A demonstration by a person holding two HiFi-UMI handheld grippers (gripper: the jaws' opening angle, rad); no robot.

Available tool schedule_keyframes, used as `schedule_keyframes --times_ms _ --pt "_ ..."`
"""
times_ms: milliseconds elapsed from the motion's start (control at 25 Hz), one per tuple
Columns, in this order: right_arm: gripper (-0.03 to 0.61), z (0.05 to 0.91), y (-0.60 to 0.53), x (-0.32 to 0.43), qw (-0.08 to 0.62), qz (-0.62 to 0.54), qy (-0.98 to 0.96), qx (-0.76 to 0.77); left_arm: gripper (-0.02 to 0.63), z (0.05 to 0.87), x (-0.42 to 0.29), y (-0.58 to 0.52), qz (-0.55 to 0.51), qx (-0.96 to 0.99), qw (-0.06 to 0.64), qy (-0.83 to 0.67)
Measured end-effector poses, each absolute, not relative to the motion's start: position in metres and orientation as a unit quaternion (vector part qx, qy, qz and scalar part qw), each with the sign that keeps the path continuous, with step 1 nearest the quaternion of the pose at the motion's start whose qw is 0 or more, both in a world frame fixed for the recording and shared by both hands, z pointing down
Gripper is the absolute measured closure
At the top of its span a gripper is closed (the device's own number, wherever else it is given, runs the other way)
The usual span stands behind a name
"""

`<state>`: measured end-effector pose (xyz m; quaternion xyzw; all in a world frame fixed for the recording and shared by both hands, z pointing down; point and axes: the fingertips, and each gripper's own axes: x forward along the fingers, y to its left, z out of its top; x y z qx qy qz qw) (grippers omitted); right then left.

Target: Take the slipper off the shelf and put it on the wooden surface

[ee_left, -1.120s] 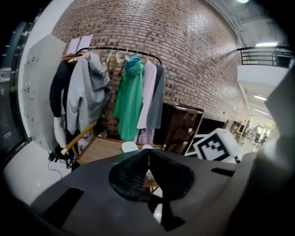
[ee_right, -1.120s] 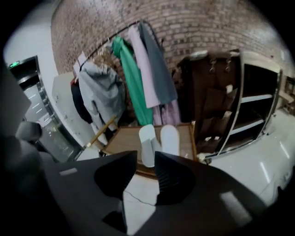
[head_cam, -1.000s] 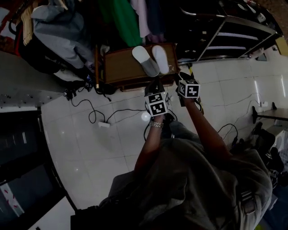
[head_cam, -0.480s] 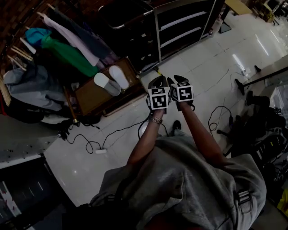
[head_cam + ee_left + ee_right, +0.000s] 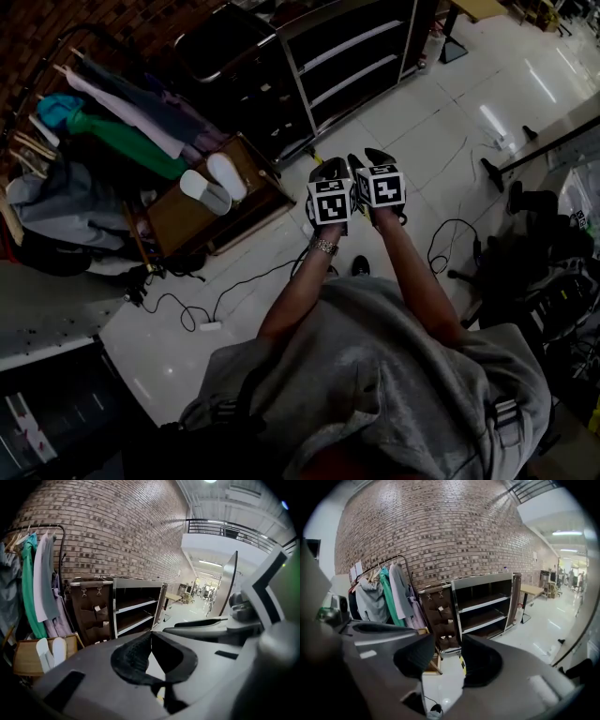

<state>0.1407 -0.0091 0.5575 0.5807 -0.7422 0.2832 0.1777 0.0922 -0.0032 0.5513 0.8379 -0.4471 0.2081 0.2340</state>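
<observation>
Where the head view looks down, floor: pale glossy tiles (image 5: 441, 131), with open room to the right and in front of the person. A black cable (image 5: 187, 305) trails at the near left.
Head view, markings: black-and-white square markers on each gripper's cube, the only print that shows.
Head view, grippers: the left gripper (image 5: 326, 172) and right gripper (image 5: 368, 159) are held side by side, almost touching, over bare floor and well apart from the furniture.
Head view, slippers: two white slippers (image 5: 206, 192) lie side by side on the wooden surface (image 5: 178, 220), a low box at the far left, just beside the clothes rack (image 5: 112, 122).
Head view, shelf: the dark shelf (image 5: 347, 56) stands at the far side, right of the box.
Left gripper view, jaws: the left gripper (image 5: 151, 641) is clenched, with its tips meeting and nothing between them.
Left gripper view, room: a brick wall (image 5: 117, 527), the clothes rack (image 5: 35, 573) at left, a brown hanging organiser (image 5: 93, 611), then the shelf (image 5: 136, 611). The slippers (image 5: 51, 652) are at the lower left on the wooden surface (image 5: 23, 660).
Right gripper view, jaws: the right gripper (image 5: 447, 656) is released, its jaws apart with only floor between them.
Right gripper view, room: the brick wall (image 5: 440, 527), the clothes rack (image 5: 389, 592), the organiser (image 5: 440, 616) and the shelf (image 5: 485, 606), with open tiles to the right.
</observation>
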Motion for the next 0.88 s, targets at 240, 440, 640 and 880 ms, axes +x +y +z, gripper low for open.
schedule_keyframes --times_ms 240,440,640,880 --pt "0.399 0.545 -0.019 0.158 0.167 0.283 -0.732 0.597 0.609 0.531 0.107 -0.018 0.202 0.851 0.214 -0.435" --pt "0.387 0.539 -0.022 0.158 0.165 0.278 -0.731 0.601 0.609 0.522 0.103 -0.026 0.193 0.855 0.206 -0.435" --pt "0.385 0.537 -0.022 0.152 0.157 0.280 -0.735 0.598 0.609 0.527 0.100 -0.021 0.197 0.856 0.208 -0.430" --pt "0.380 0.530 -0.030 0.134 0.161 0.264 -0.746 0.590 0.609 0.525 0.088 -0.026 0.194 0.855 0.206 -0.435"
